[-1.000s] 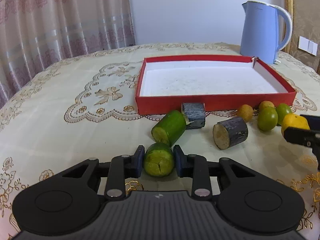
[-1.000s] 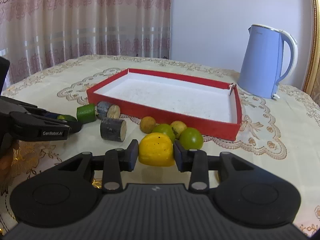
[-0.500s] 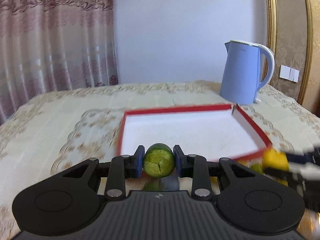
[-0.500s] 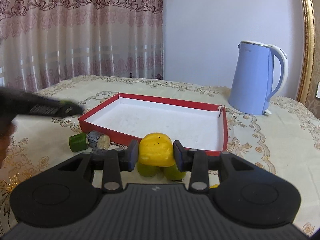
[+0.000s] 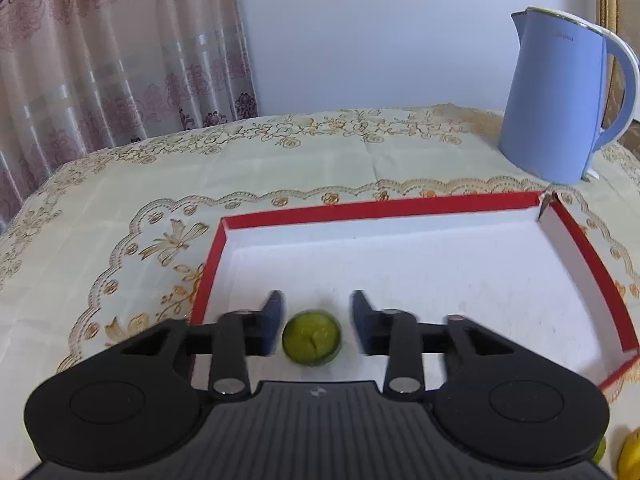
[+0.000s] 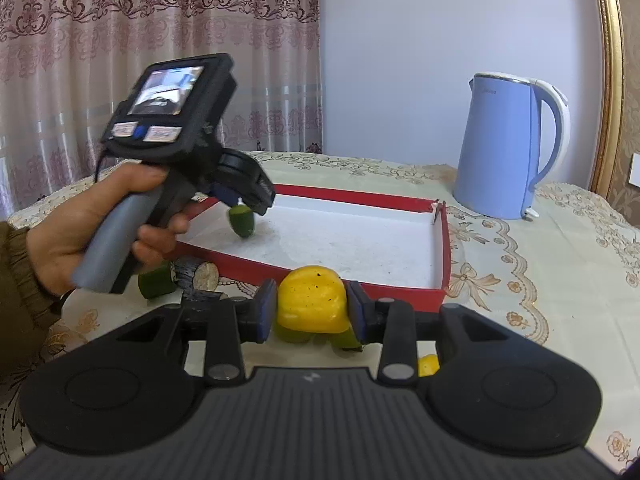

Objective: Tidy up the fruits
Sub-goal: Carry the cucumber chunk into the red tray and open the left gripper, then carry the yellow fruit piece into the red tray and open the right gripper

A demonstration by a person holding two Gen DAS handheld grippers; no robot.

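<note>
Now left gripper (image 5: 313, 322) gapes around green piece (image 5: 311, 337) (perhaps airborne) beside tray (image 5: 208, 276) wall.

Your tray (image 5: 376, 210) lies on the bench (image 5: 100, 240), kettle (image 5: 560, 100) behind its right corner; one fruit piece (image 5: 311, 337) sits inside, near-left.

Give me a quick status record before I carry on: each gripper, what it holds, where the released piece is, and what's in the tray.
left gripper: jaws open, gaps on both sides of the green cut cucumber piece
cucumber piece: over the near left part of the red-walled white-floored cardboard tray; contact with the floor not certain
right gripper: jaws shut on the yellow fruit chunk, in front of the tray's near wall
tray contents: nothing else visible inside
background: light blue electric kettle beyond the tray's far right corner
</note>
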